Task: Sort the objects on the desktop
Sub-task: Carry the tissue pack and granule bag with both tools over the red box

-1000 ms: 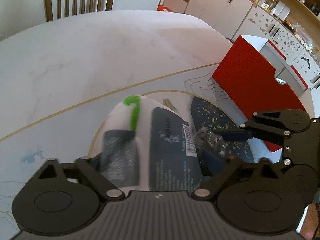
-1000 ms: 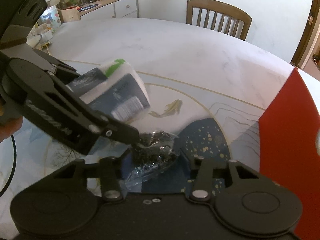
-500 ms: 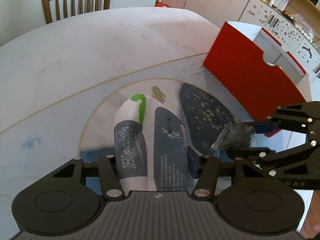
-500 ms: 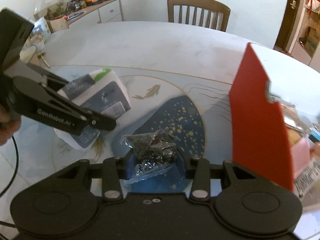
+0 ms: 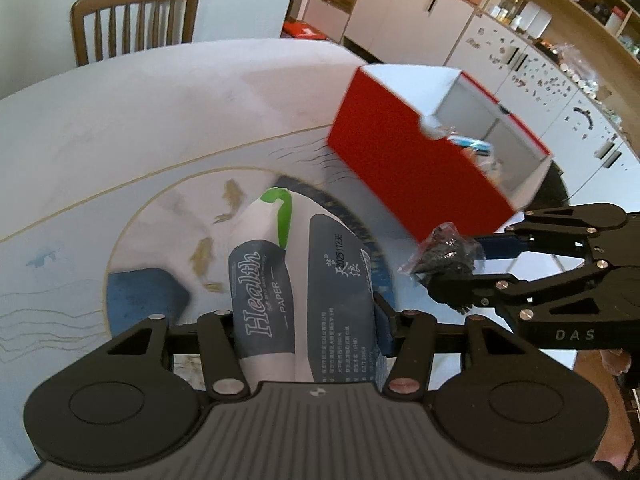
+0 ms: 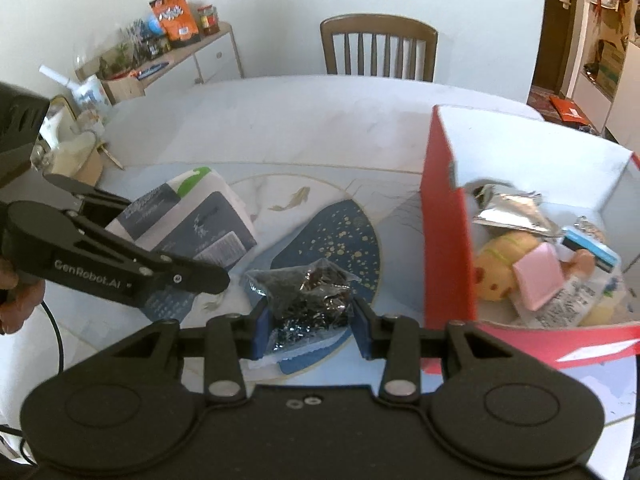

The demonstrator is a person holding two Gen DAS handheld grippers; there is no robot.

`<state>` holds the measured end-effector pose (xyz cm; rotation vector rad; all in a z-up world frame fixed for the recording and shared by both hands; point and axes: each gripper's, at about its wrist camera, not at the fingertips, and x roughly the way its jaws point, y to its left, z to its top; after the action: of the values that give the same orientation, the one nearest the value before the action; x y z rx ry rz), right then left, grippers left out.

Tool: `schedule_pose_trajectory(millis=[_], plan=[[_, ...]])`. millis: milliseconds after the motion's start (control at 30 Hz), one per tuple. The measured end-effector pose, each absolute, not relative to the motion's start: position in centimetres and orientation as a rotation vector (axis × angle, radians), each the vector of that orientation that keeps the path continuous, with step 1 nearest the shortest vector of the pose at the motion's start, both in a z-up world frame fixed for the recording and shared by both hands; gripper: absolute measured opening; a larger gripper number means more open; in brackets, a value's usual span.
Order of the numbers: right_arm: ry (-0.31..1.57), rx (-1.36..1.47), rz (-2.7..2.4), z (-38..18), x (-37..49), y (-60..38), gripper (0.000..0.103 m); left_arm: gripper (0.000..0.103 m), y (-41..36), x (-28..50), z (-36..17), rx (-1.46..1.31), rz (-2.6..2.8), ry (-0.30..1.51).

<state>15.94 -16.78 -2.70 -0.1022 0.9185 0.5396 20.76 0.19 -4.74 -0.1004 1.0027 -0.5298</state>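
While both loads hung clear of table, left gripper (image 5: pixel 304 320) clamped white-and-navy soft tissue pack (image 5: pixel 300 288), right gripper (image 6: pixel 310 320) pinched clear crinkly packet of dark contents (image 6: pixel 308 300), apparently for red open-topped cardboard box (image 6: pixel 444 240).

A wooden chair (image 6: pixel 378 46) with a slatted back is seen at the far edge of the table (image 6: pixel 300 120), whose pale top is printed with gold fish and a dark blue speckled patch. A low sideboard (image 6: pixel 180 64) against the wall is loaded with an orange snack bag (image 6: pixel 175 16), jars and small plants. In the left wrist view, white cabinets (image 5: pixel 404 8) and open shelves (image 5: pixel 560 4) holding containers are noted behind the table.
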Motion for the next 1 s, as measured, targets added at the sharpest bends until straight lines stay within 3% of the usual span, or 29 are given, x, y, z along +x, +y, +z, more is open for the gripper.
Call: schedule_pose_trajectory(millis=[1000], plan=[[0.821,-0.024,0.418,1.3,18.2,-33.4,0.040,0.053,-14.3,21.8,1.5,-0.088,-0.637,0.930]])
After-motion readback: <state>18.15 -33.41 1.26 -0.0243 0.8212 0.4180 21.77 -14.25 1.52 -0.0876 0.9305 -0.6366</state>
